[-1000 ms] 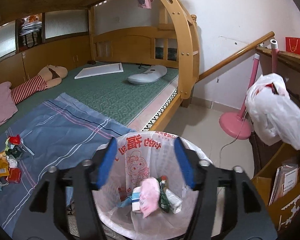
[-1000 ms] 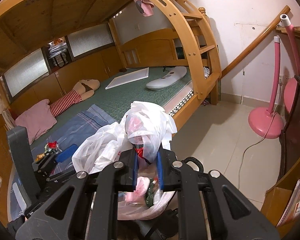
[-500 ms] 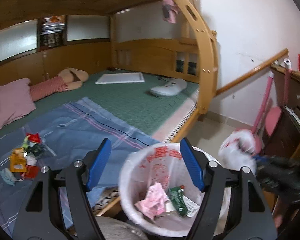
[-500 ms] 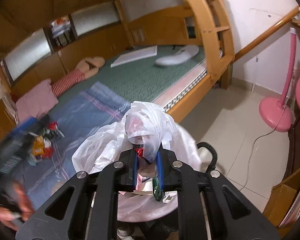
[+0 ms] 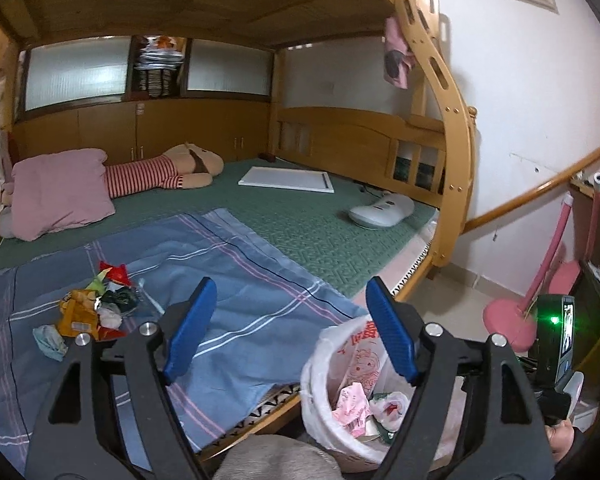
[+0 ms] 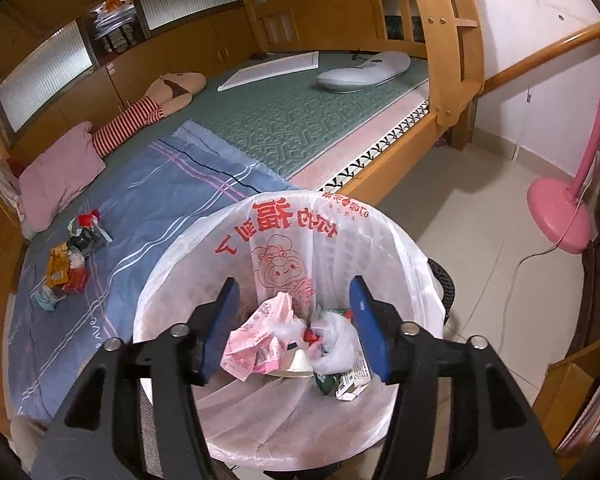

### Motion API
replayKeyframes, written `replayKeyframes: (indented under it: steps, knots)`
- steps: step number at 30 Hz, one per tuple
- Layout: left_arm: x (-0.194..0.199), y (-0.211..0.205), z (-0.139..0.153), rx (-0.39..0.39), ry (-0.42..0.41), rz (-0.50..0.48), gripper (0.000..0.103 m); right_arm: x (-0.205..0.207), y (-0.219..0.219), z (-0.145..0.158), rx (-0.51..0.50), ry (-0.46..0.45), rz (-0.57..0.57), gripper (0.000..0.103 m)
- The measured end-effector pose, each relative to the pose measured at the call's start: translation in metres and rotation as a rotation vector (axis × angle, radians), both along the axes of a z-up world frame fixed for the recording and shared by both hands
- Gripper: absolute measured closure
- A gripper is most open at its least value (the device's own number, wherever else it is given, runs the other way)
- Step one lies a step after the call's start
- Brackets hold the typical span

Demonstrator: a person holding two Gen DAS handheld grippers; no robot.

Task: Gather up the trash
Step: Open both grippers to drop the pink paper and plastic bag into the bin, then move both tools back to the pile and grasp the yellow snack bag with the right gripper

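Right gripper (image 6: 294, 330) spread wide, empty, over round bin (image 6: 172, 292) w/ thin printed plastic liner; knotted white bag (image 6: 334, 340) lies inside on crumpled pink wrapper (image 6: 256, 340). Left gripper (image 5: 288, 332) also spread, empty. Wrapper pile (image 5: 88, 310) near striped sheet's (image 5: 228, 272) left edge.

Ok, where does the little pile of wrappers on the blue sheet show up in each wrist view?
Left wrist: the pile of wrappers lies at left of centre on the blue sheet, left of the open left gripper.
Right wrist: the pile sits at the far left edge, left of the lined bin under the open right gripper.
Shared landmark: the pink pillow, beyond the pile in both.
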State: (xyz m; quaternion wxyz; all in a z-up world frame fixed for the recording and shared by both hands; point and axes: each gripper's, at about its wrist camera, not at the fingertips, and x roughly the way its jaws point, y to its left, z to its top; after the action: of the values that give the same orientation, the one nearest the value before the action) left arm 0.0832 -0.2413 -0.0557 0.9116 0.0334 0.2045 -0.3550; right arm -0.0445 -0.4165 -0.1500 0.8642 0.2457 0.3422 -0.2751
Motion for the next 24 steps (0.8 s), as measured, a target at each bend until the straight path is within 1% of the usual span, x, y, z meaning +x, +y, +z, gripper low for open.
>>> replayKeyframes:
  steps: [3,4,5,6,9,12,16,18,20,24]
  knots:
    - [0.005,0.022,0.001,-0.004,-0.008,0.034,0.025,0.006,0.004,0.004,0.008,-0.003,0.016,0.045]
    - [0.007,0.03,0.0,-0.002,-0.012,0.051,0.025,0.011,0.009,0.009,0.006,-0.005,0.037,0.044]
    - [0.009,0.042,-0.001,0.002,-0.012,0.071,0.023,0.017,0.012,0.013,0.003,-0.01,0.055,0.042]
    - [0.011,0.053,-0.004,0.008,-0.009,0.091,0.023,0.026,0.018,0.018,-0.002,-0.016,0.085,0.037]
    - [0.019,0.084,-0.013,0.039,0.0,0.17,0.023,0.056,0.037,0.029,-0.004,-0.031,0.176,0.034]
    - [0.03,0.126,-0.026,0.061,0.04,0.278,0.023,0.107,0.065,0.035,0.0,-0.047,0.301,0.034]
    - [0.05,0.175,-0.04,0.07,0.088,0.399,0.023,0.178,0.109,0.032,-0.009,-0.038,0.445,0.034]
    - [0.061,0.2,-0.046,0.077,0.104,0.463,0.023,0.221,0.135,0.023,0.005,-0.023,0.519,0.034]
    - [0.07,0.218,-0.05,0.085,0.113,0.51,0.023,0.252,0.155,0.014,0.024,-0.009,0.569,0.034]
    - [0.085,0.257,-0.058,0.09,0.131,0.585,0.023,0.325,0.189,-0.011,0.077,0.032,0.629,0.034]
